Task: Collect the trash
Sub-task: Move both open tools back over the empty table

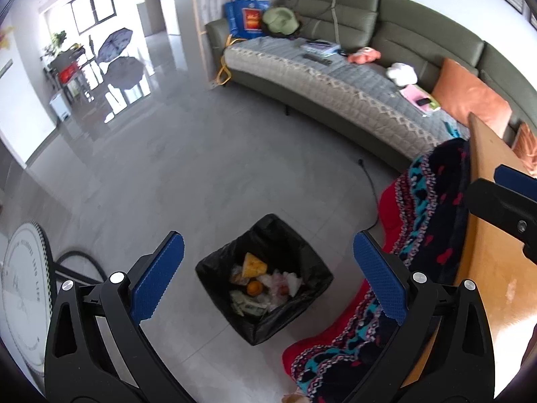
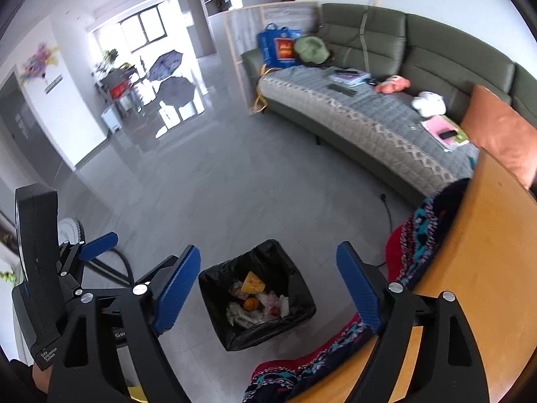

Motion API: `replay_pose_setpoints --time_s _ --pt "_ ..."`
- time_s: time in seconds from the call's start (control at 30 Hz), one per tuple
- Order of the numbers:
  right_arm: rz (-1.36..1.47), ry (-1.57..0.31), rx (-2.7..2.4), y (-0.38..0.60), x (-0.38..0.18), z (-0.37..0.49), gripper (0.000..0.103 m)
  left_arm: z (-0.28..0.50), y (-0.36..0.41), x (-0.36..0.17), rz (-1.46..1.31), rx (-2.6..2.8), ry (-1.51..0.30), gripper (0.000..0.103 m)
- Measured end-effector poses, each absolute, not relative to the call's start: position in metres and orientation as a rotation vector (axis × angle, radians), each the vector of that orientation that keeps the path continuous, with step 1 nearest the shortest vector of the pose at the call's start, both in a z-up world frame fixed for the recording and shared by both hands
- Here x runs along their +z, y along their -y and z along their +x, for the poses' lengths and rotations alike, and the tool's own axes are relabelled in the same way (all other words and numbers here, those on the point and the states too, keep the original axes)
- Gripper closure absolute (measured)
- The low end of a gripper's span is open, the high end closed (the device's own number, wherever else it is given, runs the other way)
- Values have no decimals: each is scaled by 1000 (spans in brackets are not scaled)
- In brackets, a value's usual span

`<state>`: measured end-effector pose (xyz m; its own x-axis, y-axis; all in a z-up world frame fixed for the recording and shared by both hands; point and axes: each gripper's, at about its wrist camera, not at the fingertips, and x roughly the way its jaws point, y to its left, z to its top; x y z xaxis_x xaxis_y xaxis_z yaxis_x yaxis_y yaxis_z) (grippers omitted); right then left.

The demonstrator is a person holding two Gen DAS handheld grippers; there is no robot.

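Note:
A bin lined with a black bag stands on the grey floor. Inside lie a yellow wrapper, an orange, crumpled paper and tissues. My left gripper hovers above the bin, its blue pads wide apart with nothing between them. My right gripper also hangs over the bin, open and empty. In the right wrist view one blue finger of the left gripper shows at the left. In the left wrist view a finger of the right gripper shows at the right edge.
A wooden table is close on the right, with a red and dark patterned blanket hanging beside it. A green sofa curves behind. A fan base and a black cable are on the floor.

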<state>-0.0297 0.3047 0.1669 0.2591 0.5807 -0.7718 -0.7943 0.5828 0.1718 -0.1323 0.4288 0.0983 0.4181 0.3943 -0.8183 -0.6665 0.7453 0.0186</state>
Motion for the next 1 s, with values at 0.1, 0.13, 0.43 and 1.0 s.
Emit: replay_pose_setpoints --time_s 0.1,0.13,0.43,1.0 --pt "-254 -900 909 -277 172 -22 17 -123 -410 101 -334 650 -916 5" --pt "-243 -897 894 -265 174 -20 17 -118 -402 103 -334 635 -917 5" --pt "-162 -895 748 -153 174 -4 16 -75 -309 113 -251 466 -916 5" --pt "-15 -927 385 76 129 -4 16 -22 -101 88 -94 113 -953 5"
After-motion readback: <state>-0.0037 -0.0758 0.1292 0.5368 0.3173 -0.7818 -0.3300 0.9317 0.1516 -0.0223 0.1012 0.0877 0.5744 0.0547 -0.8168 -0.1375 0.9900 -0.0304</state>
